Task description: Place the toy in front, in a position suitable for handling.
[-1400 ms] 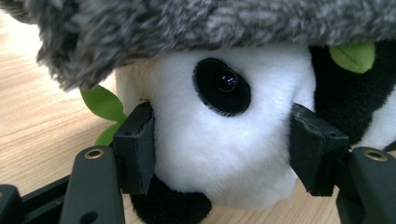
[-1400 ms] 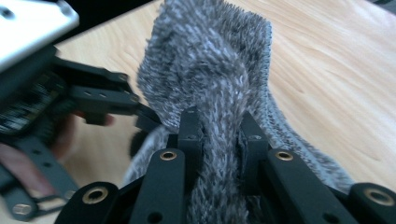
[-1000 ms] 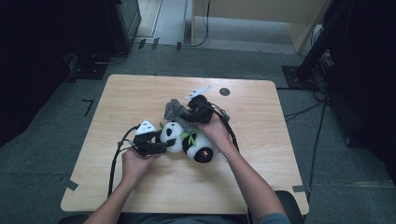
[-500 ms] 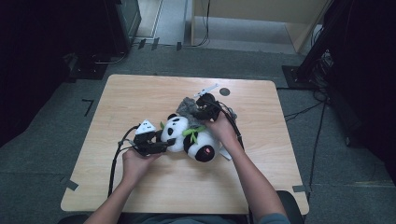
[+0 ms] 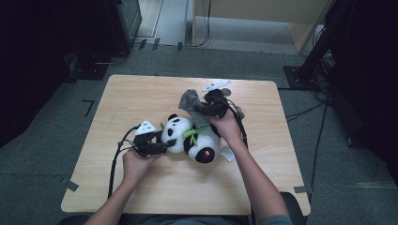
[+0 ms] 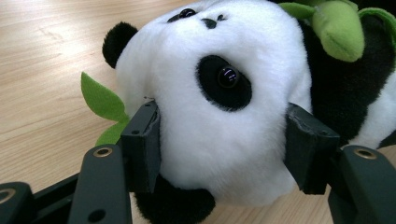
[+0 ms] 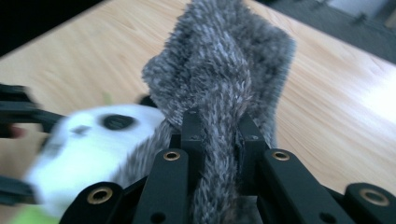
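Now | left gripper (image 6: 219,149) clamps panda (image 6: 224,93) head | right gripper (image 7: 219,140) pinches grey fur (image 7: 224,70)

The right gripper (image 5: 213,104) has moved up the table (image 5: 141,93), away from the person, since a second ago, and the grey cloth (image 5: 192,101) pinched in its jaws has gone with it (now stretched out past the panda's (image 5: 195,138) back rather than bunched over it). The panda has shifted slightly, its body turned a little toward the far edge. The white tag (image 5: 228,153) beside it shows more plainly.
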### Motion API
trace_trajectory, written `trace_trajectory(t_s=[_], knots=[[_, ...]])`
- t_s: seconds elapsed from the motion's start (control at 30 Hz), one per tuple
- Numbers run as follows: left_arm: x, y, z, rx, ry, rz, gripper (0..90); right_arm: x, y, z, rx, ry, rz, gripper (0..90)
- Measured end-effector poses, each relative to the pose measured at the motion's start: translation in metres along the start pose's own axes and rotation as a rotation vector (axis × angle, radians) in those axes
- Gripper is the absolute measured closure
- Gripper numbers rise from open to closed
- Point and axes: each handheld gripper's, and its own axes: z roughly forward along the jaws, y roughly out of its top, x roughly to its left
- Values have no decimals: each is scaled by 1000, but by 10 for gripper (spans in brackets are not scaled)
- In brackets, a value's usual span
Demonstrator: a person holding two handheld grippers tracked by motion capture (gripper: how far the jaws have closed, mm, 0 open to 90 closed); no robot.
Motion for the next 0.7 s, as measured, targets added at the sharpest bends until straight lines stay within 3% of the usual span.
trace_trajectory(t_s=[0.23, 0.3, 0.37, 0.4, 0.5, 0.7], knots=[[-1, 1, 0, -1, 8, 2, 369, 41, 12, 1, -29, 81, -89, 788], [-2, 1, 0, 0, 12, 5, 368, 53, 12, 6, -29, 105, -110, 787], [-2, 1, 0, -2, 16, 5, 369, 56, 12, 9, -26, 114, -117, 788], [-3, 1, 0, -1, 20, 5, 369, 63, 10, 18, -2, 143, -121, 788], [-4, 1, 0, -2, 27, 3, 369, 68, 6, 30, 41, 163, -129, 787], [-5, 1, 2, 0, 37, 5, 384, 63, -1, 36, 36, 150, -164, 784]])
